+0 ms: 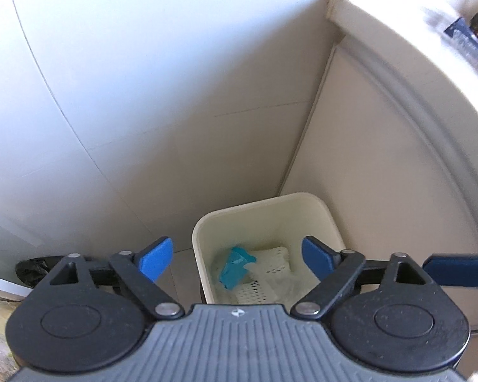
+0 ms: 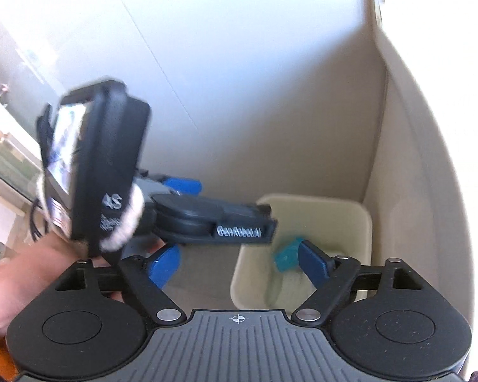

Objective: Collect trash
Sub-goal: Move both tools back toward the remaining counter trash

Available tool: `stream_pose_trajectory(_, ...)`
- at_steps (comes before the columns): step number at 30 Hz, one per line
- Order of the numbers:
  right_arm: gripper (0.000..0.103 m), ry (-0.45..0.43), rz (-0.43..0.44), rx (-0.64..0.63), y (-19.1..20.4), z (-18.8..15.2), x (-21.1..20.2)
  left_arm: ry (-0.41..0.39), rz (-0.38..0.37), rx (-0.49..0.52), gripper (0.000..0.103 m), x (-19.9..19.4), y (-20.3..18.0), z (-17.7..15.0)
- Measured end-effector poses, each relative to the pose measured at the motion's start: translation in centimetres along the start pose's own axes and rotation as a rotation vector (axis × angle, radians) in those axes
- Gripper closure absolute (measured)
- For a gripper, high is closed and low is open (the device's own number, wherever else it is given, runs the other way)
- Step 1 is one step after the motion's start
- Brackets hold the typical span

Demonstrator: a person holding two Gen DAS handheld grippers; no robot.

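A cream trash bin [image 1: 302, 200] stands on the floor in a corner below me. Inside lie a teal scrap [image 1: 234, 267] and white perforated pieces [image 1: 274, 261]. My left gripper [image 1: 237, 259] is open and empty, held above the bin's near rim. My right gripper [image 2: 239, 262] is open and empty, above the bin [image 2: 318, 205], with the teal scrap [image 2: 286, 254] showing beside its right finger. The left gripper's body [image 2: 207, 219] with its mounted phone crosses the right wrist view, just left of the bin.
White walls meet at the corner behind the bin. A cream cabinet side [image 1: 382, 159] rises to the right, with packets [image 1: 474, 38] on its top. A black bag [image 1: 32, 269] lies on the floor at left. A hand [image 2: 32, 273] holds the left gripper.
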State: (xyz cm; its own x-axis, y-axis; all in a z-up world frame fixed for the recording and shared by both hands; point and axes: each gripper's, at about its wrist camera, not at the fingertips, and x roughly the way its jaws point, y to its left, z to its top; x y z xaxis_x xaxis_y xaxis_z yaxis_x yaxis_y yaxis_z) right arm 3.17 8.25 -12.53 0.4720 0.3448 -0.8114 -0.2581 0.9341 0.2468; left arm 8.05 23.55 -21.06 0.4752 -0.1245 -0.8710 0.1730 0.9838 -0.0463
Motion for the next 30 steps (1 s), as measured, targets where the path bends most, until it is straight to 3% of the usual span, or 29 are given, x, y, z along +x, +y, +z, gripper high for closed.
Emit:
stream_pose_trajectory(9,0.011,-0.1,0.004,-0.081,0.8,0.2,-6.3,-0.056,0.0,-0.043,0.008,-3.3,-0.5,1.6)
stream_pose_trajectory(12,0.009,-0.13,-0.012,-0.087,-0.1,-1.2,-5.4,-0.089,-0.005,-0.044,0.005,-5.0,-0.8,2.1)
stream_pose_trajectory(19,0.008,-0.213,-0.128,-0.097,-2.5,-1.1,-8.4,-0.141,-0.003,-0.013,0.002,-7.4,-2.0,2.9)
stream_pose_trajectory(30,0.006,-0.331,-0.263,-0.004,-9.0,-2.4,-13.9,-0.186,-0.026,0.007,0.001,-9.4,-5.6,4.3)
